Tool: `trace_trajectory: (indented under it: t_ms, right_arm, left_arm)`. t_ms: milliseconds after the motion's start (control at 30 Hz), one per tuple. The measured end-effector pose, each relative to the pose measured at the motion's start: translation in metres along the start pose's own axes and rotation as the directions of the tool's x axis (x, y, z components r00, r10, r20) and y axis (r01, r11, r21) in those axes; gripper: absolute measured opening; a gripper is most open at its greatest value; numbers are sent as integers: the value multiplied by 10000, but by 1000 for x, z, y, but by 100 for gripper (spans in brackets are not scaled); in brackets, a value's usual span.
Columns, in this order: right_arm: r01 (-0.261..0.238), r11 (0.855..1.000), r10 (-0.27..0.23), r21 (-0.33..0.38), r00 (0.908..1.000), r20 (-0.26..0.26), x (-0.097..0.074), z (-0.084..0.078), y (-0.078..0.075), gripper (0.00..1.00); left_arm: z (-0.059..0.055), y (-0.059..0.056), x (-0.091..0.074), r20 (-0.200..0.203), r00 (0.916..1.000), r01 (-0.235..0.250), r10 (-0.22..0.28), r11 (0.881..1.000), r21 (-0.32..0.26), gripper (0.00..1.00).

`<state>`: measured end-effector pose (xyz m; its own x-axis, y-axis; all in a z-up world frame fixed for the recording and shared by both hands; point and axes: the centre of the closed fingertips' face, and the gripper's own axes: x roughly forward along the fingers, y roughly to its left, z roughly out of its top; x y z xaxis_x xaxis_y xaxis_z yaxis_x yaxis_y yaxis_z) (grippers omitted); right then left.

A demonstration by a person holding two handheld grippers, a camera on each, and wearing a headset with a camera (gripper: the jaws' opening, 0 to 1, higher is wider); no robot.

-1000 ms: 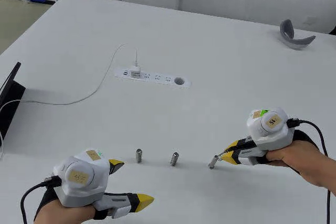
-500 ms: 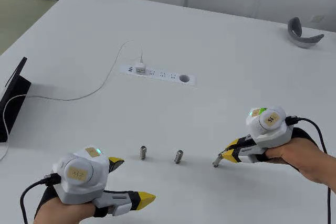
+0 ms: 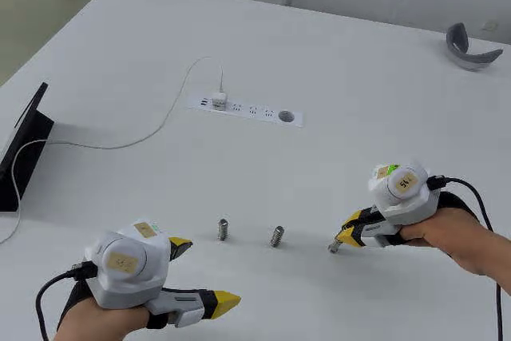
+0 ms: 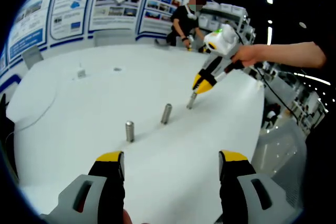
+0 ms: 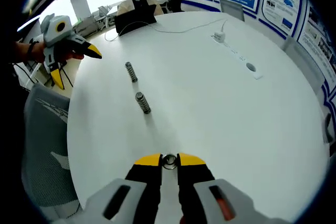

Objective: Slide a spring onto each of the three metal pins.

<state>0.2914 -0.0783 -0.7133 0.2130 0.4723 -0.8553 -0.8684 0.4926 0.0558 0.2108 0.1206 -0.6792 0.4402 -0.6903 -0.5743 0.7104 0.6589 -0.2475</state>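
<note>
Two metal pins stand on the white table point(image 3: 335, 77), each wrapped in a spring: one pin point(image 3: 223, 229) point(image 4: 129, 130) point(image 5: 130, 72) on the left, another pin point(image 3: 277, 235) point(image 4: 166, 114) point(image 5: 143, 103) beside it. A third pin point(image 3: 334, 246) point(image 4: 192, 99) leans to their right. My right gripper point(image 3: 345, 239) point(image 4: 202, 83) point(image 5: 169, 162) is shut on the spring point(image 5: 169, 161) at that pin's top, seen end-on as a small ring. My left gripper point(image 3: 201, 275) point(image 4: 173, 161) point(image 5: 73, 51) is open and holds nothing, low at the near left, short of the pins.
A white power strip point(image 3: 247, 109) with a plug and a trailing cable point(image 3: 160, 129) lies mid-table. A dark device point(image 3: 24, 157) stands at the left edge, a grey curved object point(image 3: 471, 41) at the far right. Chairs stand behind the table. People point(image 4: 189, 17) are in the background.
The head camera has shifted. My right gripper has closed in along the third pin toward the table. My left gripper has kept its place, still open.
</note>
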Motion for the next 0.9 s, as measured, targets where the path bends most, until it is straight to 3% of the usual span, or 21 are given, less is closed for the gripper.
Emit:
trace_trajectory:
  t_ms: [900]
  right_arm:
    - [-73,10000,72,-33,9996,-290,27,-13,-2,13]
  left_arm:
    - [-1,9,-3,-211,9998,-72,72,10000,43,75]
